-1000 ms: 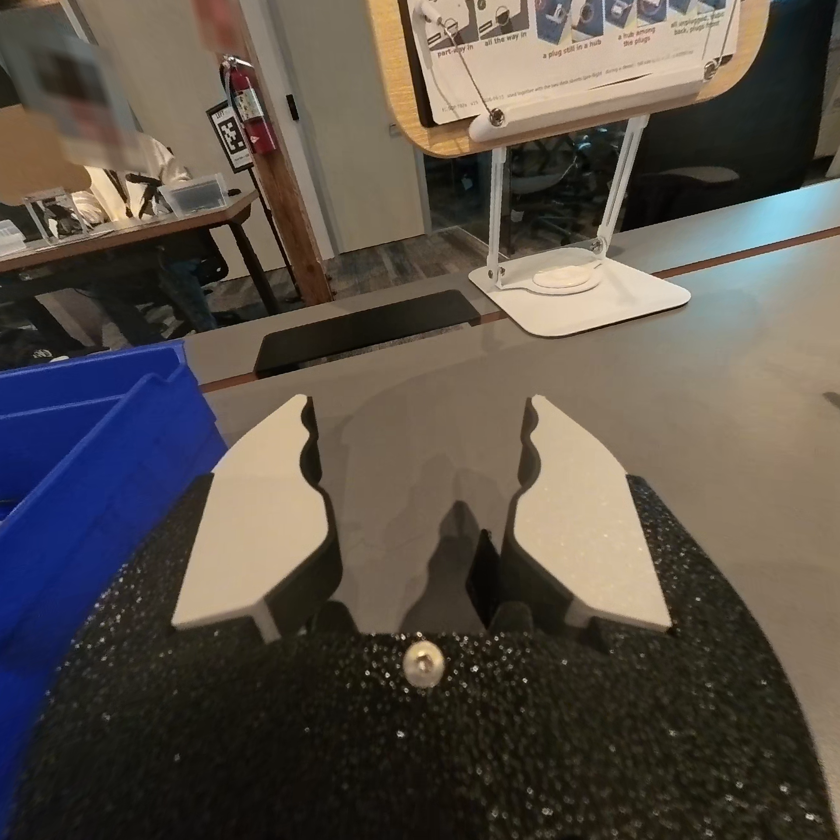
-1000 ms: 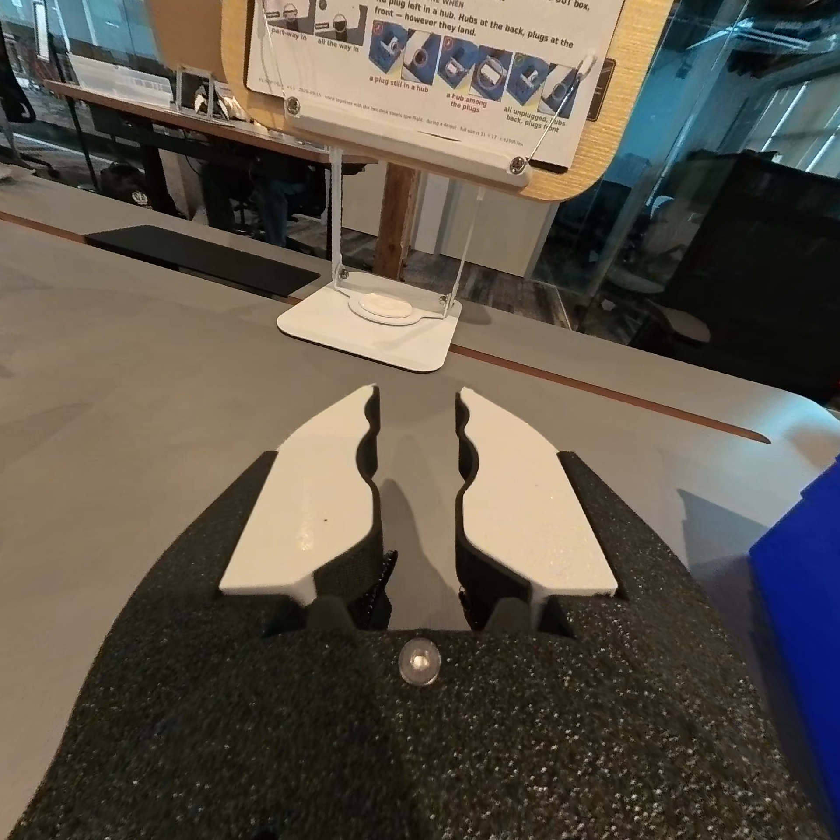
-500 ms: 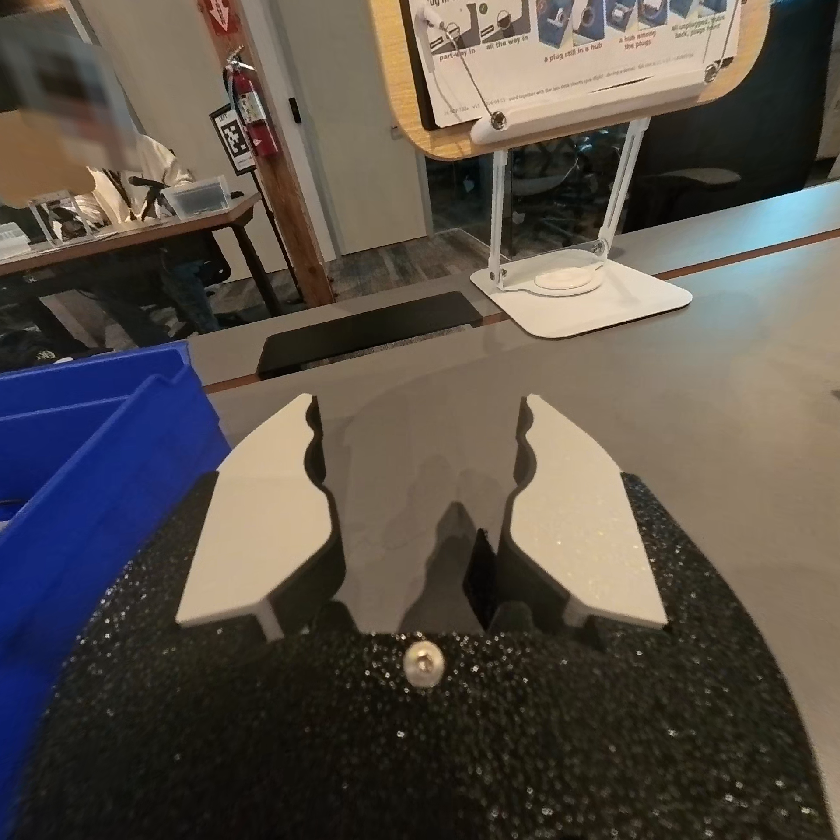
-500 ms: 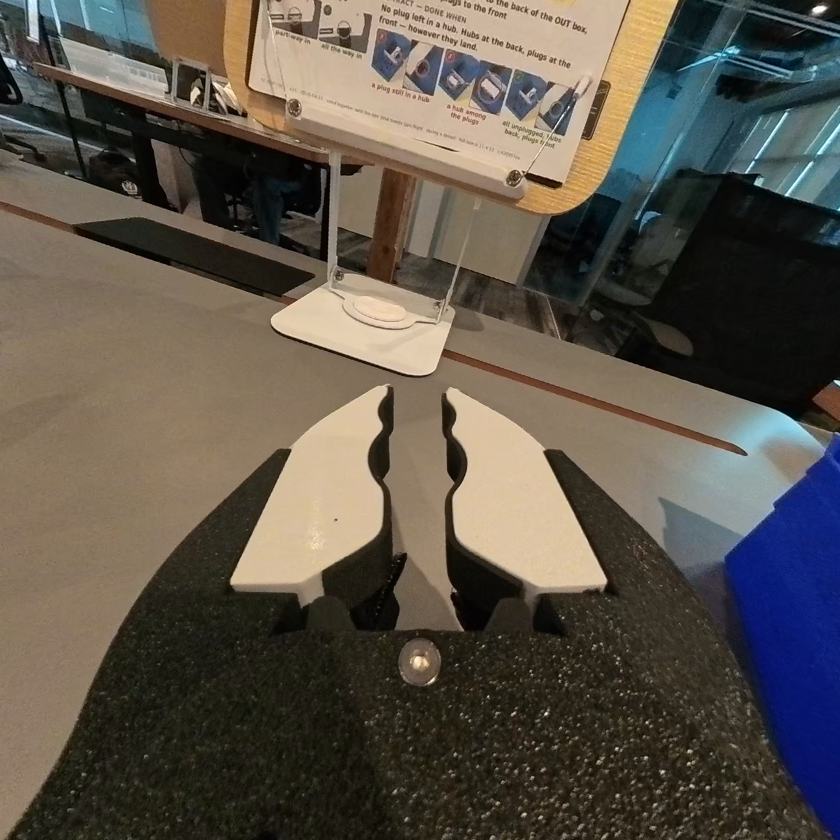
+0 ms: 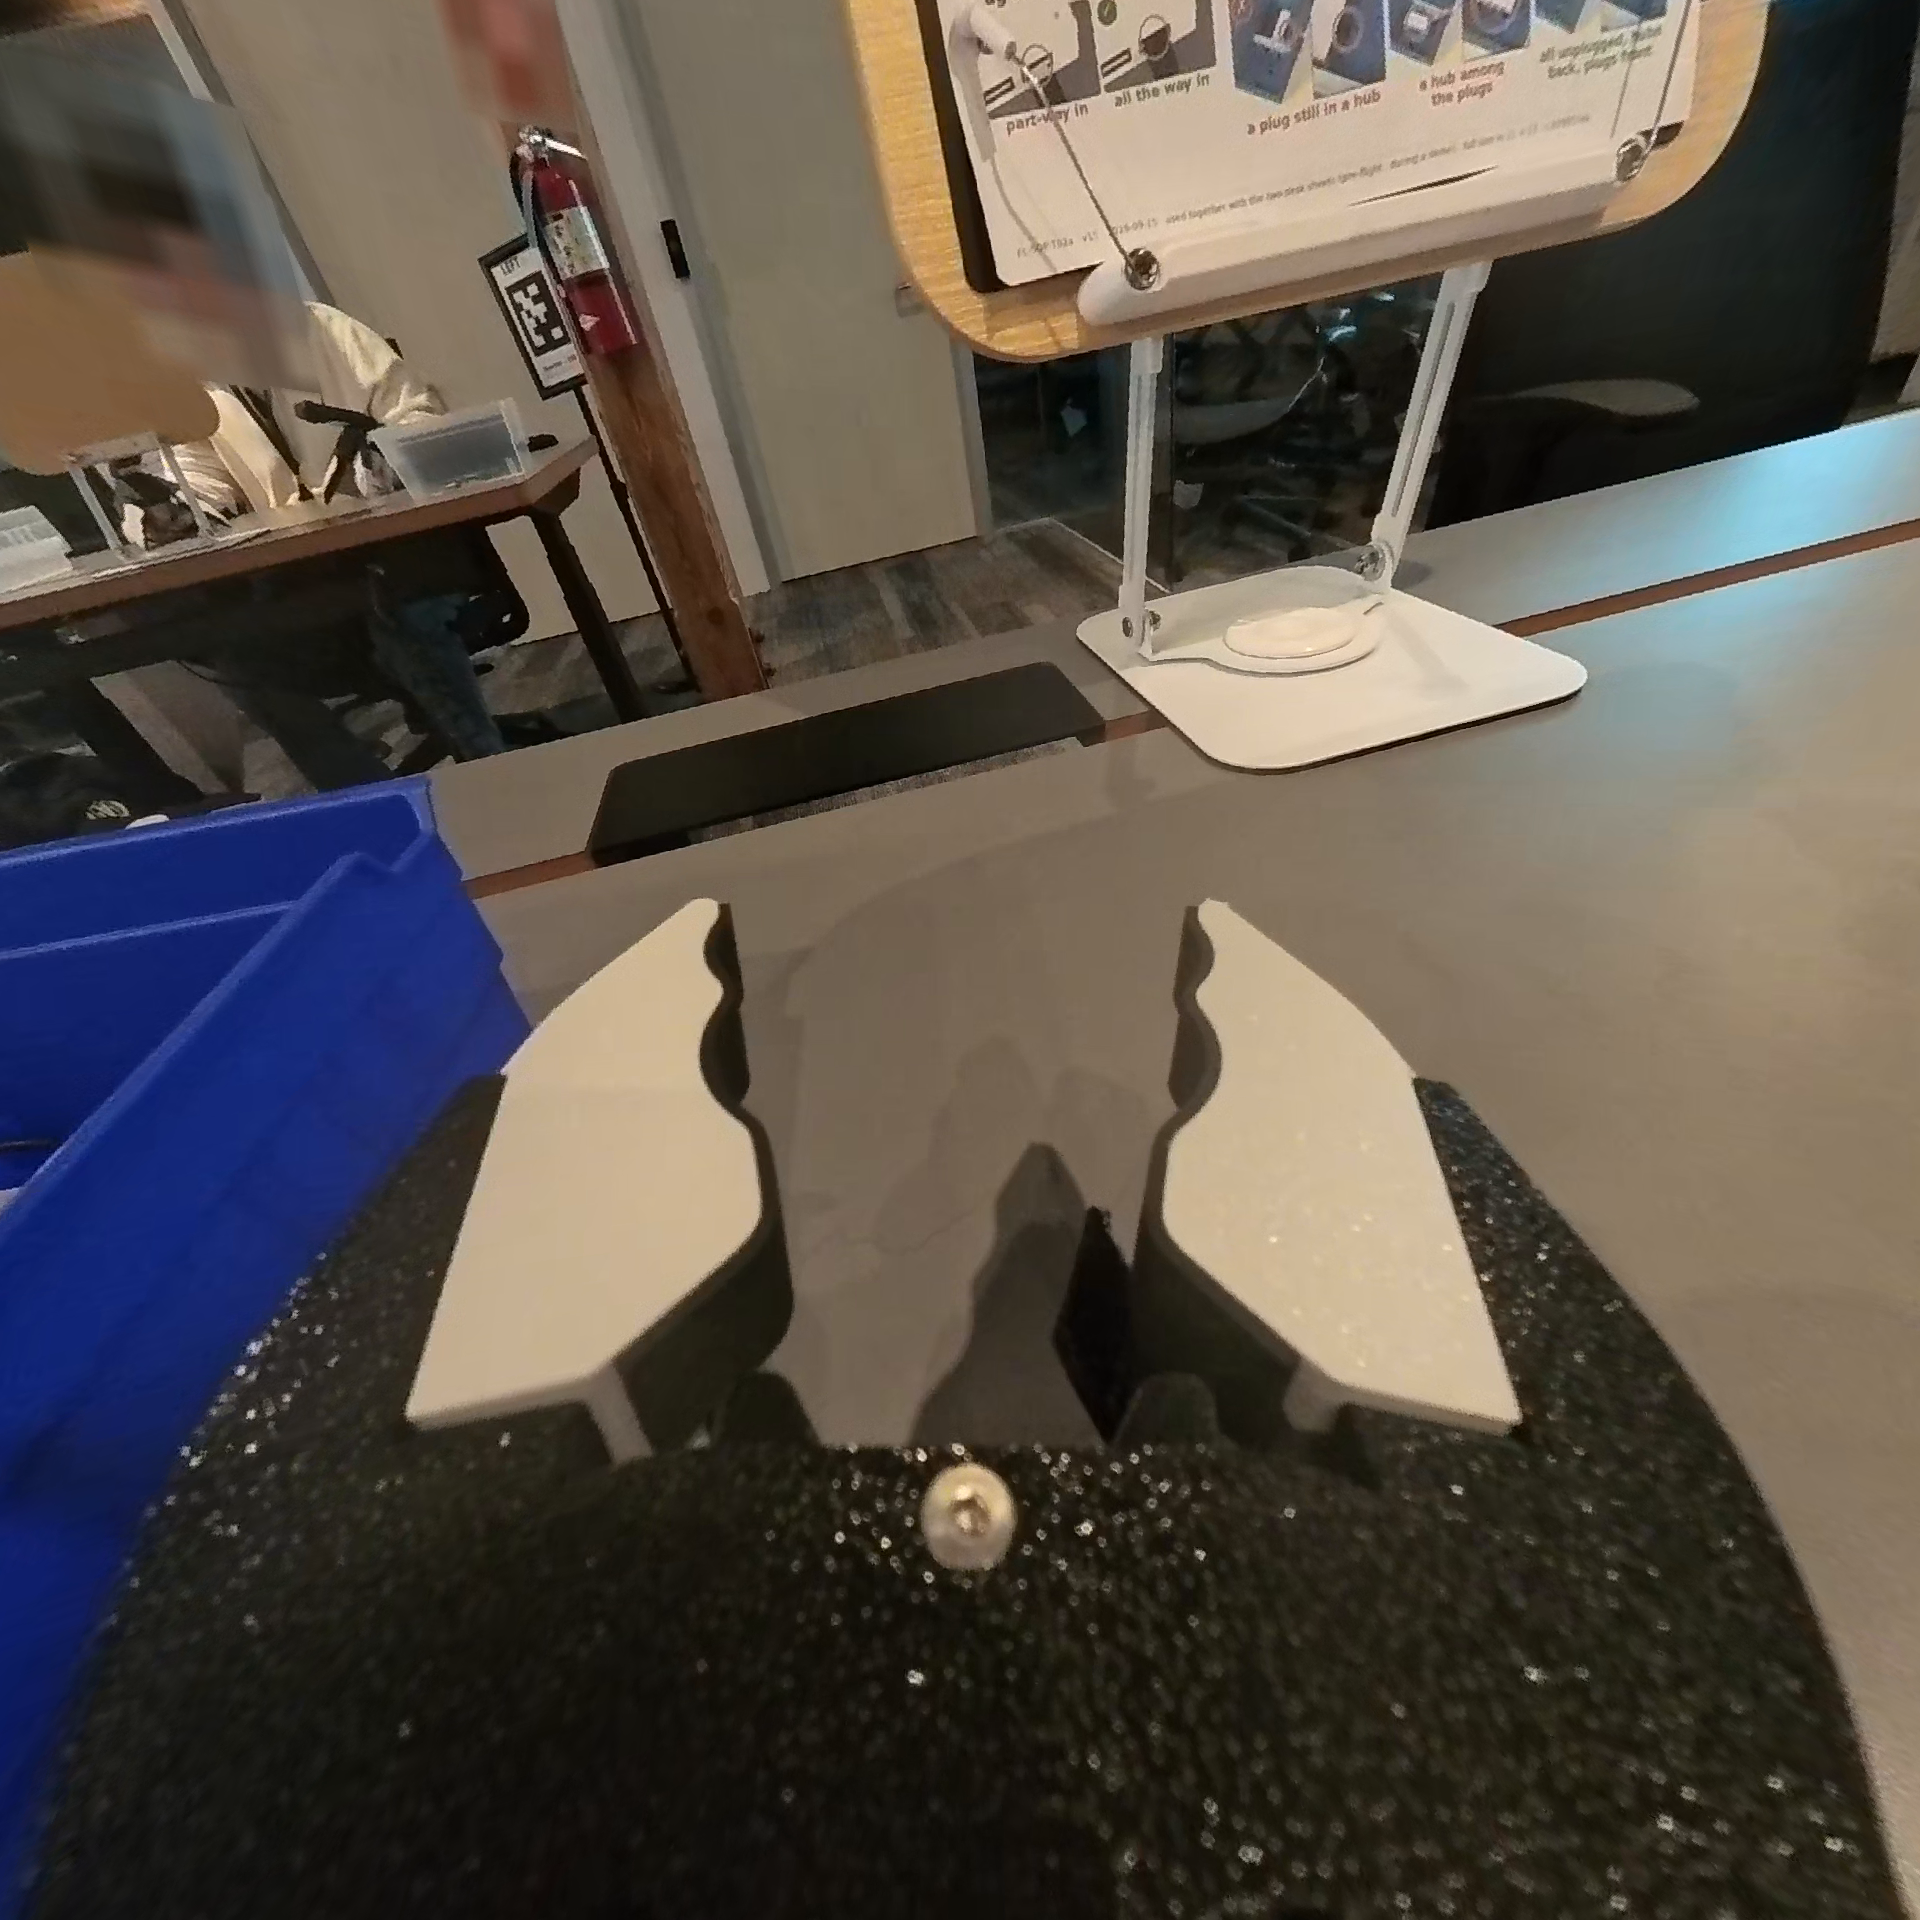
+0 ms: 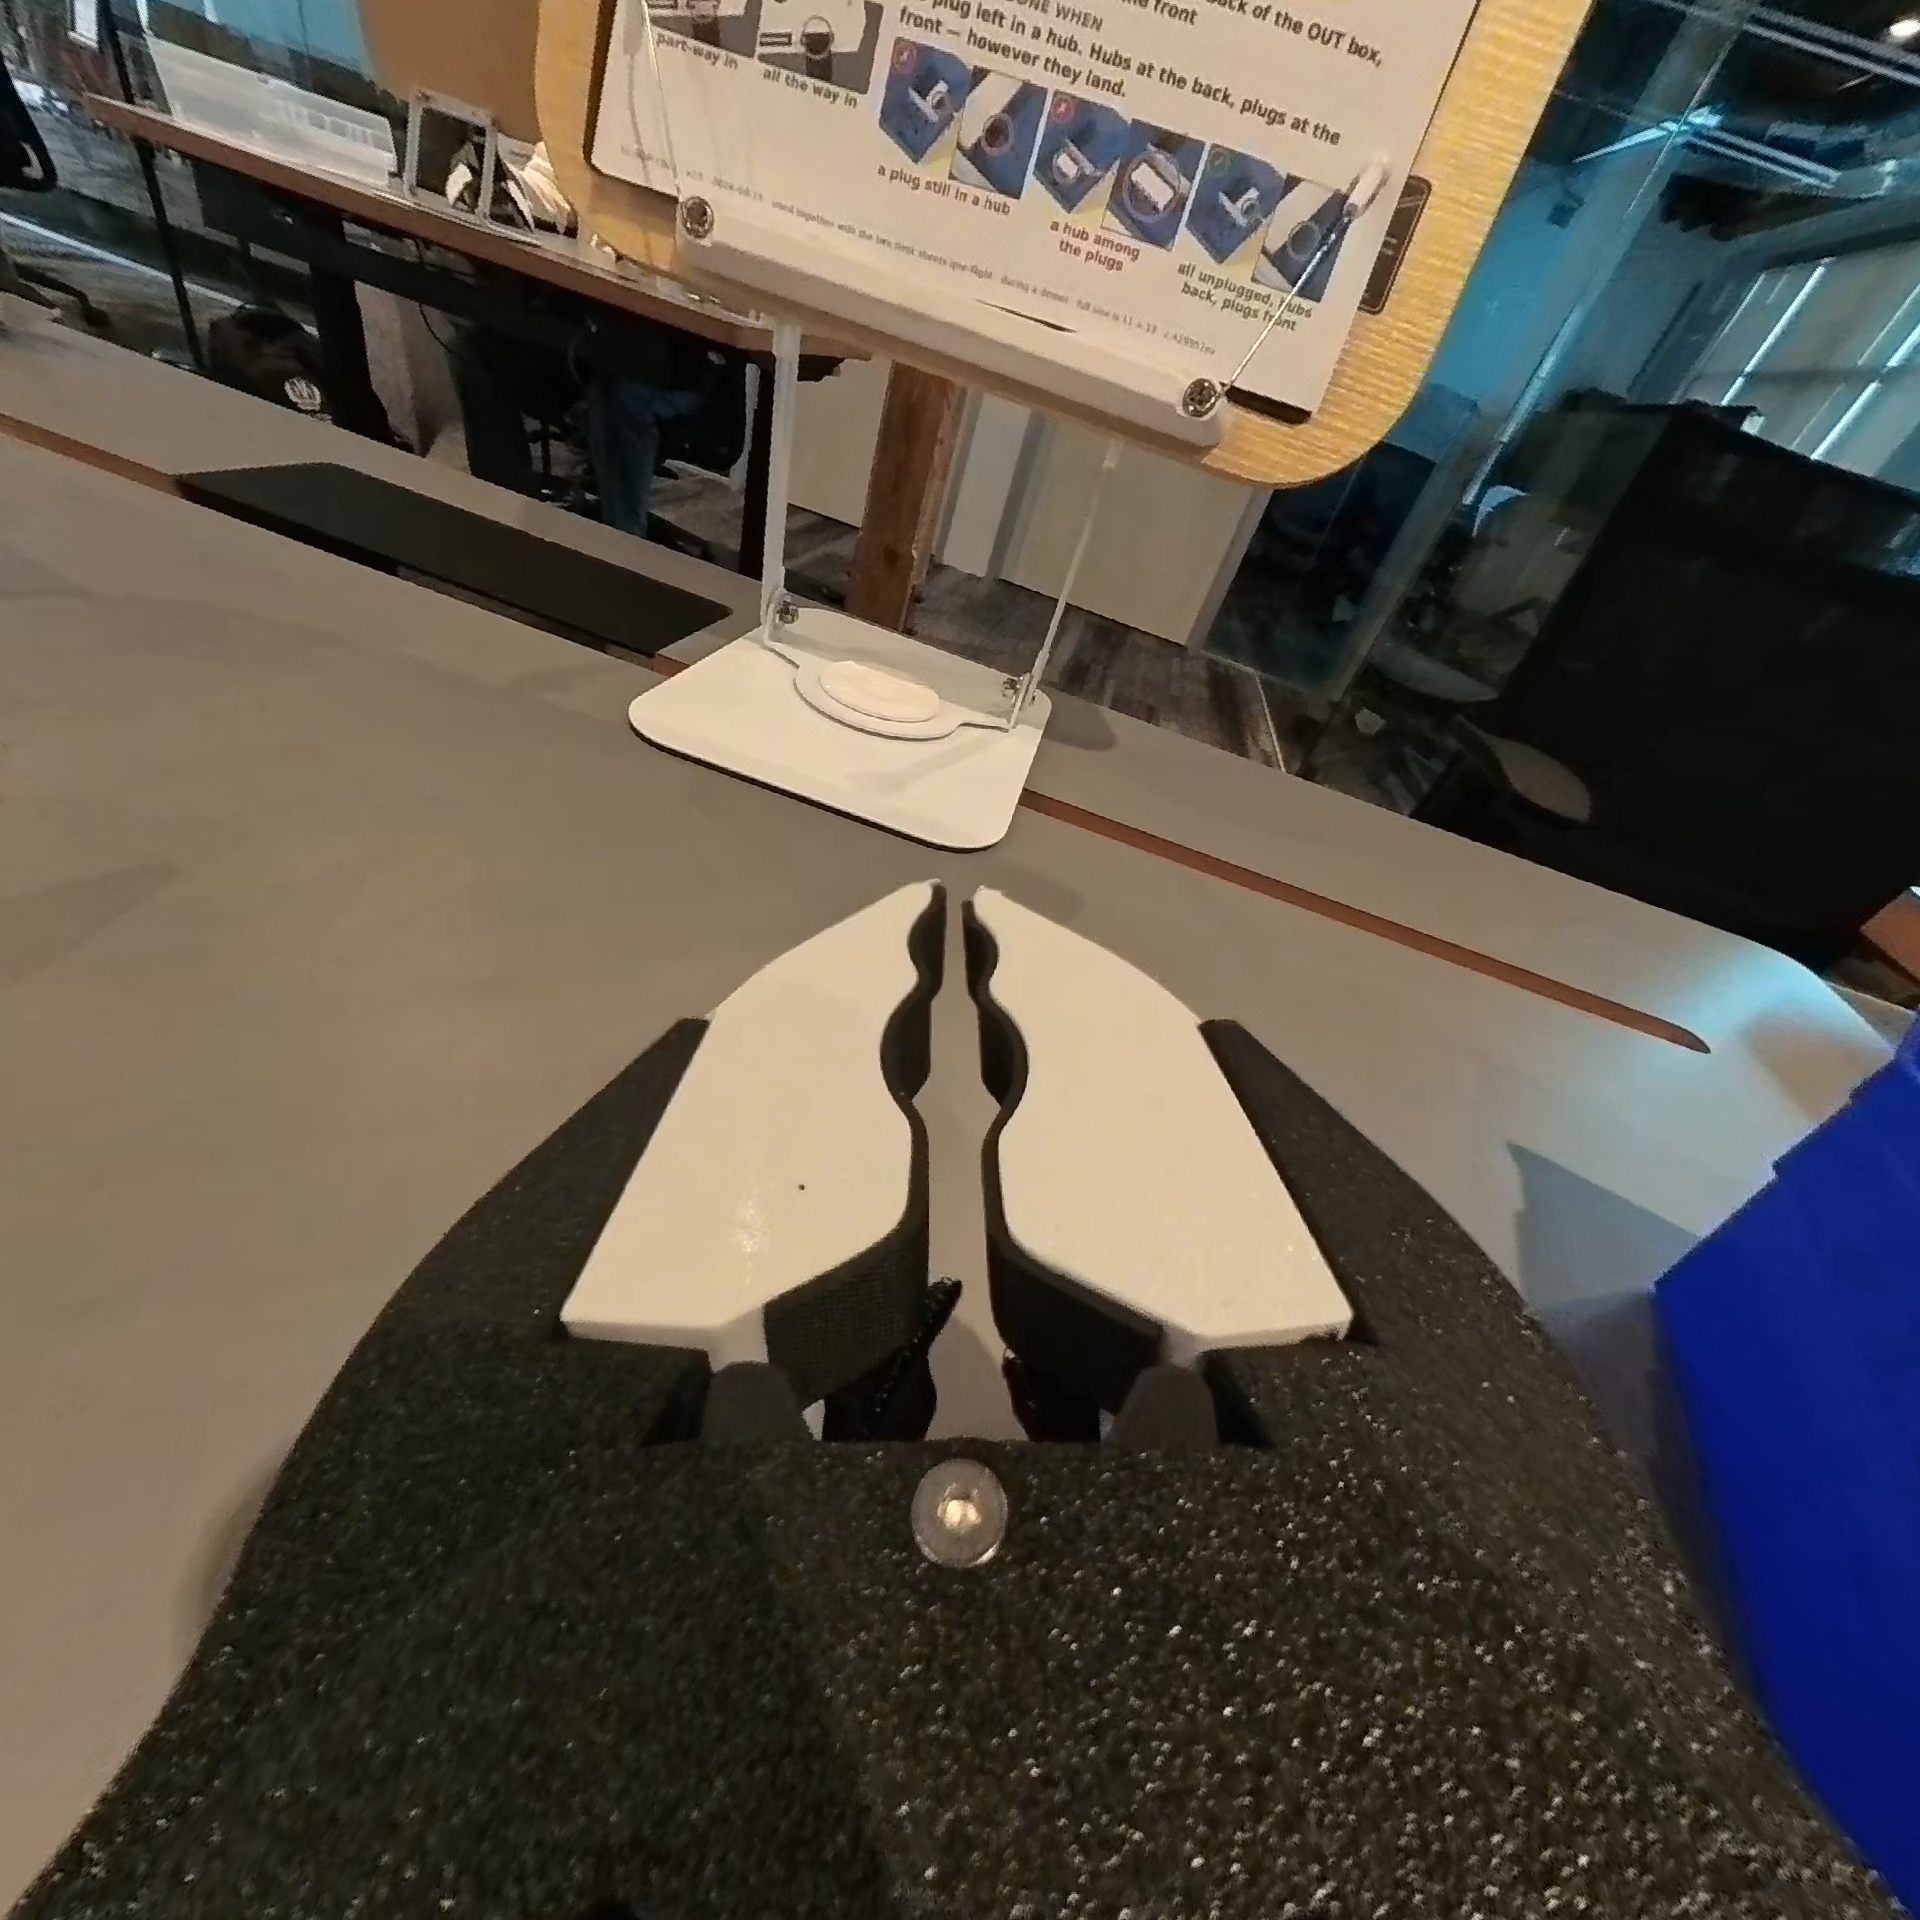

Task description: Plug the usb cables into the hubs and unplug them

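No USB cable or hub showed in either view; presumably they lay inside the blue bins [image 5: 208, 1039], whose contents were hidden. Over the last second the right tool [image 6: 956, 904] had drawn its white, wavy-edged fingers from a moderate gap to nearly touching, gripping nothing, while the left tool [image 5: 961, 925] stayed spread wide and empty. That suggested idling rather than a grasp. Below lay the smooth grey counter [image 6: 312, 831], with the white-based sign stand [image 6: 862, 748] beyond.

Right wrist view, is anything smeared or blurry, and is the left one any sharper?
Right wrist view: the blue bin at the right edge is motion-smeared; the gripper is crisp. Left wrist view: sharp up close, soft toward the upper-left background.
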Demonstrator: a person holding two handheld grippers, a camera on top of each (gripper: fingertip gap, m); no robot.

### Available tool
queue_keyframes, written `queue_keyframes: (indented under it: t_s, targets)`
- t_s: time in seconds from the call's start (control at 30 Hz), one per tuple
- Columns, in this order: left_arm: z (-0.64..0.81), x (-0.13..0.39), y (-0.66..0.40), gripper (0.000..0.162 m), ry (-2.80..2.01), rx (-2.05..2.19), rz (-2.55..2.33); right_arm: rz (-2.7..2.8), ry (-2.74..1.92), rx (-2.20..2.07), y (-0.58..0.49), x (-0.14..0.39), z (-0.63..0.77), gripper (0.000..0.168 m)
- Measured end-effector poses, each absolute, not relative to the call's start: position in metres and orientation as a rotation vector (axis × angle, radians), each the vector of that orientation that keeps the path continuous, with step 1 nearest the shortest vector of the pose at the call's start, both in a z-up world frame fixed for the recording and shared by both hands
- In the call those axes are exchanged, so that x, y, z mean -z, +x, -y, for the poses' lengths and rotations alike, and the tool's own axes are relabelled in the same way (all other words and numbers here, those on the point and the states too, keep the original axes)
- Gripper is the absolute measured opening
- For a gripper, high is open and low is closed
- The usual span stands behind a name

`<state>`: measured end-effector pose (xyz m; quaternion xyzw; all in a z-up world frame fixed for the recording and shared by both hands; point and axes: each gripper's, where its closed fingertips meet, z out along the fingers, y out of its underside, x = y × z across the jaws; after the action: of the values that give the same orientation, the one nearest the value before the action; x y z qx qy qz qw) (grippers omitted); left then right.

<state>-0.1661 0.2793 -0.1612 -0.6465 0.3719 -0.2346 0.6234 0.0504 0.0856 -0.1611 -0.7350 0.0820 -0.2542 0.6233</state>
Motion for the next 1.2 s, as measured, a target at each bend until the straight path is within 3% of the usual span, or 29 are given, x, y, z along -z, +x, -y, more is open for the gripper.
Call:
queue_keyframes:
  t_s: [1.2]
  targets:
    - [-0.279,0.161,-0.167,0.076,-1.489,0.586,-0.844,-0.17,-1.713,0.252,0.032,0.164,-0.094,0.0]
